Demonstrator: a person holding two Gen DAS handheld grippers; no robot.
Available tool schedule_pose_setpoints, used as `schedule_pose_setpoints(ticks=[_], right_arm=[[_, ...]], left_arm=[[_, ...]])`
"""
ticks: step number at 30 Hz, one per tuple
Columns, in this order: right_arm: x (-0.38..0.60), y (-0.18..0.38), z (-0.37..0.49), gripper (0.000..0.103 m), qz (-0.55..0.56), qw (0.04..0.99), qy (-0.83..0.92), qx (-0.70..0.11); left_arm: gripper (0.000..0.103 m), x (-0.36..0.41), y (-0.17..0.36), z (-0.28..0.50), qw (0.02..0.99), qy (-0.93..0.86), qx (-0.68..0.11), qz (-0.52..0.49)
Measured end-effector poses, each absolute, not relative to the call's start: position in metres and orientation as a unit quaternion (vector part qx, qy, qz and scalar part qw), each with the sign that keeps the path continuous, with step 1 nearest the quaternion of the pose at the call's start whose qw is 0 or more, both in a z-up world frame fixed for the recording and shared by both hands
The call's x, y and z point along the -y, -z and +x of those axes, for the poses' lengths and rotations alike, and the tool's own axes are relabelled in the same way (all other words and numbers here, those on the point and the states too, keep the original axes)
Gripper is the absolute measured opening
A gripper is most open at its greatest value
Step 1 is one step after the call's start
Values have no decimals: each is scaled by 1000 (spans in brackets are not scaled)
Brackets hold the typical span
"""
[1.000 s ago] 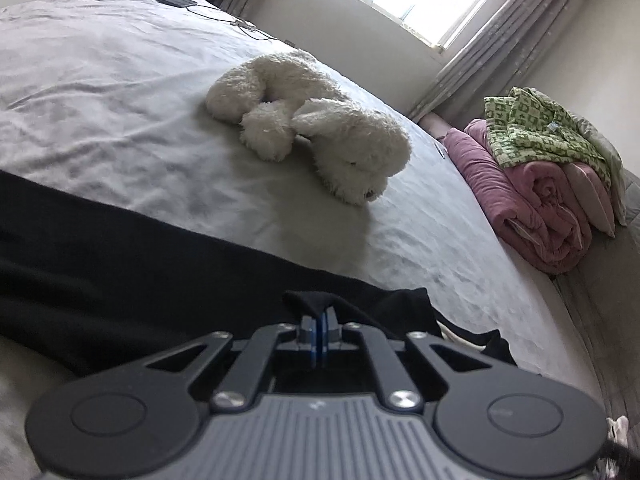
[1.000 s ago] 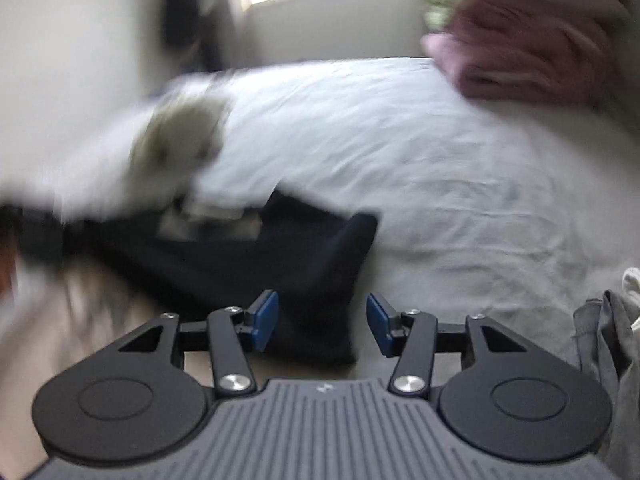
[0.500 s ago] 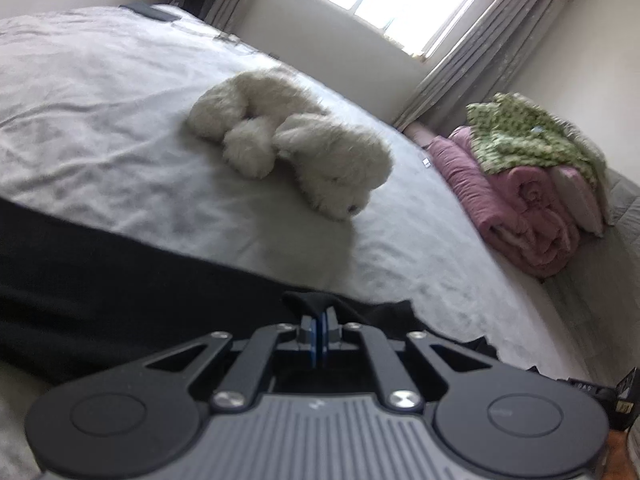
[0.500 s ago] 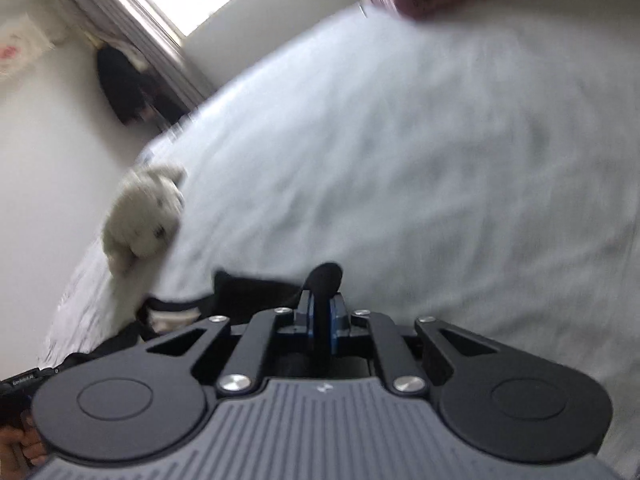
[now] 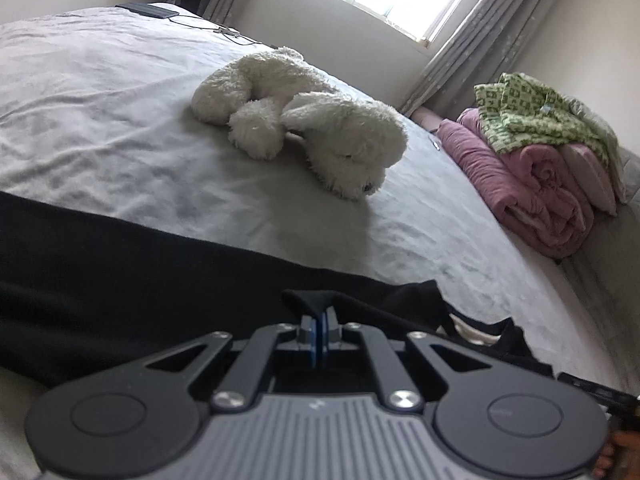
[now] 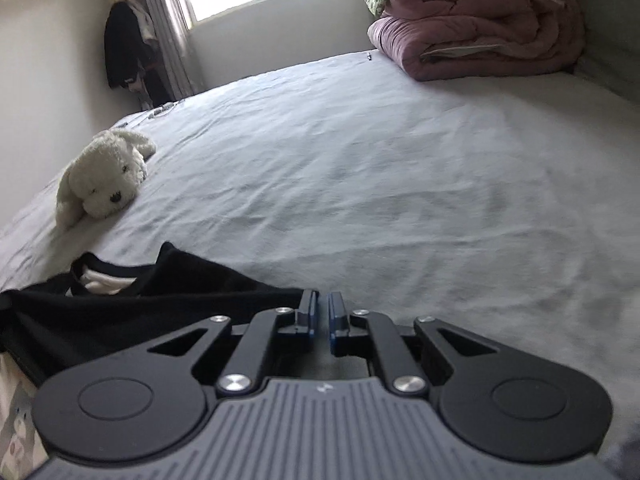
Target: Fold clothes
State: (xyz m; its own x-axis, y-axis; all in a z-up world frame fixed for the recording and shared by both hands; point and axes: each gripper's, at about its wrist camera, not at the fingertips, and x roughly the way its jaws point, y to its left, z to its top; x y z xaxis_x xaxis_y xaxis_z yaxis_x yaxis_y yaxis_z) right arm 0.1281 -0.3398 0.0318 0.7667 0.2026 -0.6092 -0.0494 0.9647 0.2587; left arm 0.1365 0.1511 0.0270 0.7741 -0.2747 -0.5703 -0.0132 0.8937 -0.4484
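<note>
A: Garment first; where does the black garment [image 5: 120,280] lie, and which way does it run?

B: On the grey bed sheet [image 5: 100,120], at the near edge; in the left wrist view its long axis runs from nine o'clock toward four o'clock, straight upper edge facing the plush dog [image 5: 312,128].

A: Left gripper [image 5: 319,322]?

B: Pads pressed together on a raised pinch of that black cloth at six o'clock.

A: Right gripper [image 6: 323,312]?

B: Narrow gap, jaws opening; nothing between them; cloth edge touches the left finger's outer side; garment spreads toward nine o'clock.
</note>
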Motion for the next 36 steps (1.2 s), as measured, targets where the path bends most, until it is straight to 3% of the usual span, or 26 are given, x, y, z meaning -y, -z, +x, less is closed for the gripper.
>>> schedule_pose_setpoints(ticks=[4, 8, 9, 10, 14, 22, 24, 26, 28, 36], right_arm=[[335, -38, 101, 27, 129, 916, -99, -366], [329, -37, 76, 28, 141, 897, -128, -399], [324, -35, 71, 26, 125, 895, -123, -409], [320, -33, 67, 18, 113, 898, -116, -410], [306, -32, 59, 14, 73, 911, -88, -396], [294, -29, 57, 14, 32, 922, -68, -380], [291, -32, 57, 16, 23, 924, -67, -377], [289, -37, 54, 22, 20, 927, -67, -369], [286, -44, 51, 22, 9, 934, -67, -351], [253, -45, 49, 23, -13, 927, -140, -348]], left_arm=[[2, -151, -28, 138, 916, 71, -327, -220], [2, -153, -31, 138, 916, 69, -320, -231], [2, -154, -32, 138, 916, 70, -319, -233], [2, -153, -31, 139, 916, 69, -321, -231], [2, -151, -26, 140, 916, 67, -328, -223], [3, -155, -22, 141, 914, 69, -327, -229], [8, -157, -23, 141, 906, 74, -336, -246], [35, -163, -24, 139, 897, 74, -341, -273], [43, -167, -27, 135, 891, 69, -343, -290], [43, -160, -29, 121, 897, 59, -363, -246]])
